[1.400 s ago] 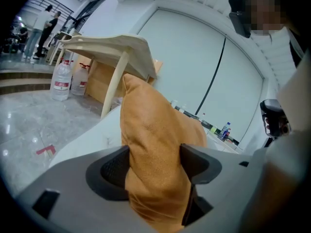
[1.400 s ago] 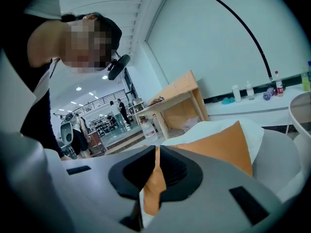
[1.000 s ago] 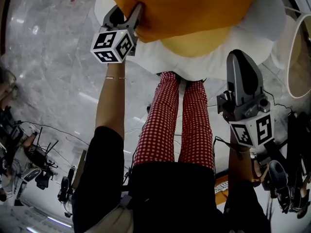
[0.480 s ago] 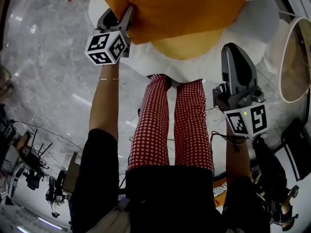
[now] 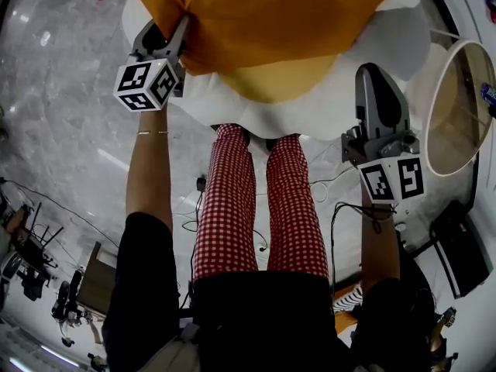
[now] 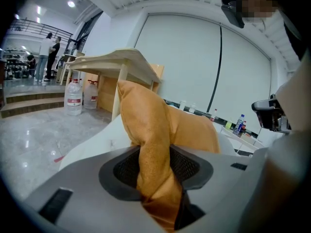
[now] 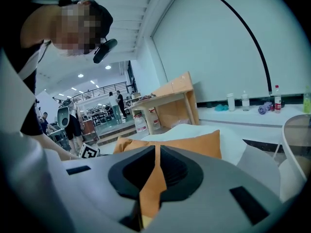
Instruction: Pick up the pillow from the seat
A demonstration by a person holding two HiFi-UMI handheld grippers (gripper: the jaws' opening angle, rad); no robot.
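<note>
Orange pillow (image 5: 263, 22) runs off the head view's top edge and covers most of the white seat (image 5: 391, 56). Round table (image 5: 428, 122) is clipped at the right. Bottles (image 7: 277, 97): labels way too tiny.

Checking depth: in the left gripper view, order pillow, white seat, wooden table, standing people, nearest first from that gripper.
1. pillow, clamped in the left gripper.
2. white seat, just below-left.
3. wooden table, behind, centre-left.
4. standing people, far left.
</note>
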